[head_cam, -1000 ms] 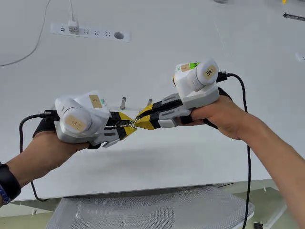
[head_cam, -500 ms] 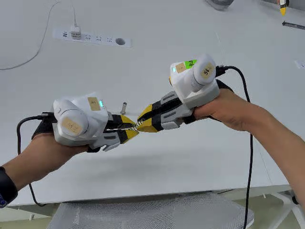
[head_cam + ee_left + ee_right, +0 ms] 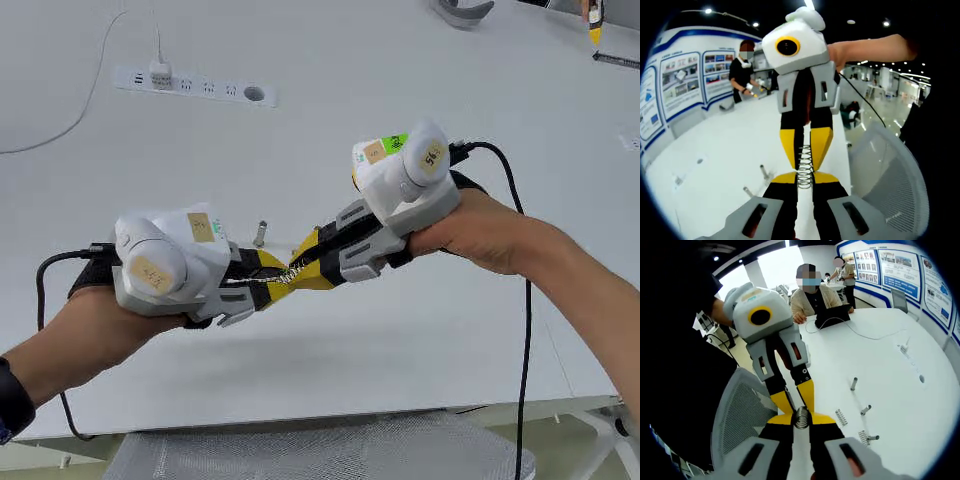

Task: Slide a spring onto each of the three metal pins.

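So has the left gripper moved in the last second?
No. The left gripper, shut on the spring, sits as before just below-right of the upright pin in the head view; only the camera shifted.

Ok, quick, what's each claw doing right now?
Left claw: closed on one end of the spring.
Right claw: closed on its other end.

Bright, even overhead light; sharp, fisheye-bent edges.
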{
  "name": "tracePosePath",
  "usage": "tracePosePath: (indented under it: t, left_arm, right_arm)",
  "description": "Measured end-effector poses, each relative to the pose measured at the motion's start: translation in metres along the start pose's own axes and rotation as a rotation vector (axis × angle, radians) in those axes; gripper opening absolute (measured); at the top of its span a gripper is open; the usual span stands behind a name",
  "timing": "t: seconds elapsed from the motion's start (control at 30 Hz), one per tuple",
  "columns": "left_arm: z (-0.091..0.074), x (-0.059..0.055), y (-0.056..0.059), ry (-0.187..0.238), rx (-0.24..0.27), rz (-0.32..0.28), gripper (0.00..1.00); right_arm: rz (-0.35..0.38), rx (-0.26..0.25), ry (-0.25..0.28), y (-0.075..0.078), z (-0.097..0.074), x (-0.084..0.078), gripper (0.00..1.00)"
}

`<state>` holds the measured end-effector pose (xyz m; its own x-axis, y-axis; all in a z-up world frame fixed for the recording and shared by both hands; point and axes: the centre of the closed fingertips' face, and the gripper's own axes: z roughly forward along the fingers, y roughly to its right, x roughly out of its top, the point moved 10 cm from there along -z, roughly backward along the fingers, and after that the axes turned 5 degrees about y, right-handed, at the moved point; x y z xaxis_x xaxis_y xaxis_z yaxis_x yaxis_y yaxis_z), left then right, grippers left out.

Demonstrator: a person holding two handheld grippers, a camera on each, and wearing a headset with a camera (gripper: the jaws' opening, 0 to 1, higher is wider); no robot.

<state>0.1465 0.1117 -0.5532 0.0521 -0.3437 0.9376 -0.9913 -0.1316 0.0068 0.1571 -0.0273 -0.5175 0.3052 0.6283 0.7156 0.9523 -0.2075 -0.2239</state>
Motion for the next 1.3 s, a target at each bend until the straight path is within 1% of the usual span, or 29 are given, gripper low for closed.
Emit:
tracePosePath:
  t: [0.03,0.23,0.33,0.47,0.53,0.67,0.77,0.87,0.9,0.93,1.03,1.13,1.3]
  left_arm:
    - [0.000,-0.001,0.000,-0.007,-0.002,0.011,0.09]
    - [-0.001,-0.003,0.000,-0.006,-0.006,-0.001,0.09]
    - [0.000,-0.007,-0.001,-0.010,-0.008,-0.009,0.10]
    - [0.001,-0.014,0.000,-0.014,-0.011,-0.013,0.10]
    - [0.002,-0.019,0.000,-0.017,-0.011,-0.015,0.10]
    - [0.002,-0.030,0.001,-0.022,-0.004,-0.040,0.11]
    - [0.000,-0.038,0.005,-0.052,0.000,-0.038,0.11]
    - [-0.004,-0.044,0.007,-0.069,0.008,-0.053,0.11]
    - [-0.006,-0.046,0.007,-0.070,0.011,-0.060,0.11]
    - [-0.007,-0.052,0.006,-0.072,0.018,-0.076,0.12]
    - [-0.011,-0.060,0.005,-0.076,0.037,-0.111,0.13]
    - [-0.015,-0.067,0.004,-0.075,0.061,-0.141,0.14]
    - [-0.021,-0.073,0.005,-0.076,0.085,-0.164,0.15]
  right_arm:
    - [0.002,0.002,-0.002,0.001,0.001,-0.001,0.13]
    - [0.011,0.012,0.000,0.002,0.003,-0.002,0.12]
    - [0.017,0.008,-0.002,0.002,0.007,-0.005,0.12]
    - [0.053,-0.001,0.007,0.003,0.011,-0.010,0.12]
    - [0.070,-0.008,0.008,0.003,0.016,-0.013,0.12]
    - [0.082,-0.013,-0.002,0.003,0.025,-0.015,0.12]
    - [0.089,0.000,0.002,0.001,0.031,-0.015,0.12]
    - [0.092,0.006,0.003,0.000,0.034,-0.015,0.12]
    - [0.092,0.007,0.002,0.000,0.035,-0.015,0.12]
    - [0.093,0.007,0.000,0.001,0.036,-0.015,0.12]
    - [0.098,0.007,-0.009,0.001,0.037,-0.016,0.12]
    - [0.098,0.006,-0.007,-0.001,0.037,-0.016,0.12]
    - [0.107,-0.005,-0.007,-0.001,0.038,-0.018,0.12]
